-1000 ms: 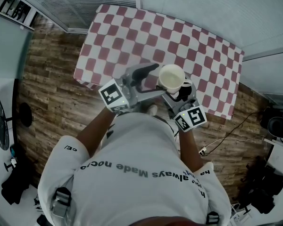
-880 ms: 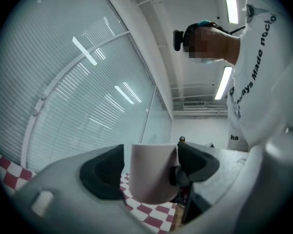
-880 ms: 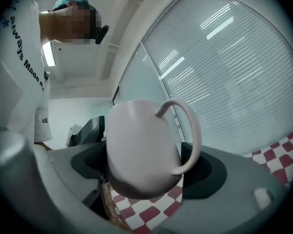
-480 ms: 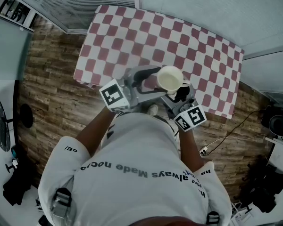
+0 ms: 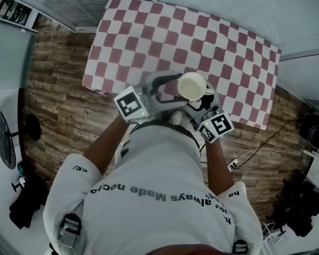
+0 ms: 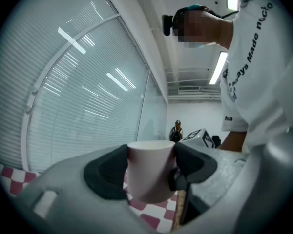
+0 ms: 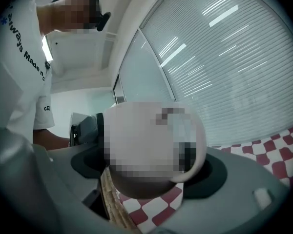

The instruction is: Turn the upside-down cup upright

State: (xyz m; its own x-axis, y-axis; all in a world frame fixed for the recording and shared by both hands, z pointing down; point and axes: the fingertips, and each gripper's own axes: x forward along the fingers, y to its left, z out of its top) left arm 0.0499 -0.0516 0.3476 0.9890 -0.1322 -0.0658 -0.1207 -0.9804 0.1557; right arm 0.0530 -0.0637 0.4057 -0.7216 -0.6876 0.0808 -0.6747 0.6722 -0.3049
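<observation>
**A:** Where is the cup now?

**B:** The cup (image 5: 192, 86) is over the surface (image 5: 149, 31), which carries a red and white checked cloth. It is close to the near edge, about at the middle of that edge. Its mouth looks up, and from the head view I see the pale inside.

**A:** Does it stand on the surface?

**B:** This I cannot tell. In the left gripper view the checked cloth shows under its base, but it is not clear if the two touch.

**A:** What is the state of the left tool?

**B:** The left tool (image 6: 150, 165) reaches in level from the left side. Its two black pads (image 6: 107, 172) lie against opposite sides of the cup's wall, just under the rim. So it is closed on the cup.

**A:** And the right one?

**B:** The right tool (image 7: 149, 172) reaches in from the near edge. The cup fills the whole gap between its pads (image 7: 212, 172), and the handle is turned toward the right-hand pad in that view. The pads seem to press on it, so this tool grips the cup too.

**A:** What lies around the surface?

**B:** A wooden floor (image 5: 58, 116), on the left and near sides.
</observation>
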